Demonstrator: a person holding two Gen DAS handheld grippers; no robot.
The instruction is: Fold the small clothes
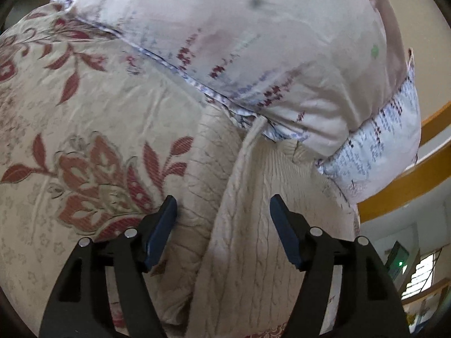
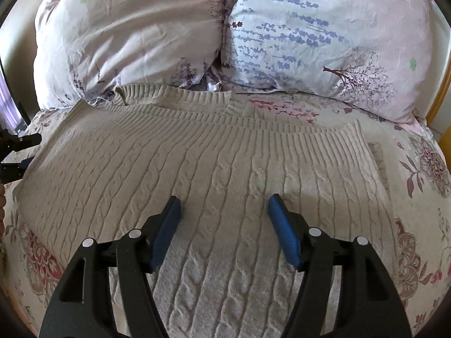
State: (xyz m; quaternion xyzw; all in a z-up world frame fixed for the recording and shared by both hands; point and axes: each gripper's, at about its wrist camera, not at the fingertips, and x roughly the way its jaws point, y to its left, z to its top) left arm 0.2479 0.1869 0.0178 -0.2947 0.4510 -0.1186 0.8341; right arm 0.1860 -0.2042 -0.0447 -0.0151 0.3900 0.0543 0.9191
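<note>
- Two grippers over one cream cable-knit sweater (image 2: 225,169), which lies flat on a floral bedspread (image 2: 422,169); everything below is placed relative to that sweater.
- Sweater: ribbed band runs along its far edge, just short of two pillows (image 2: 126,33) that sit at the far side, touching or nearly touching that band.
- Right gripper (image 2: 224,225): hangs above the sweater's middle, pitched down toward it. Blue pads (image 2: 166,233) stand well apart with only flat knit showing in the gap. Nothing pinched, pads not pressing on fabric. Whether the tips touch the knit I cannot tell.
- Left gripper (image 1: 222,225): at the sweater's left side edge, also pitched down and rolled, so the bed looks tilted in the left wrist view. Jaws wide, nothing clamped. A raised fold of the sweater (image 1: 253,197) runs up between the pads (image 1: 163,233), with the far pad over the knit and the near pad at the boundary with the bedspread (image 1: 84,112).
- Left wrist view is motion-blurred at the pillow (image 1: 253,42); fine contact detail not readable.
- From the right wrist view, the left gripper's black frame (image 2: 17,152) shows at the sweater's left edge.
- Wooden bed frame (image 1: 408,186) sits beyond the pillows.
</note>
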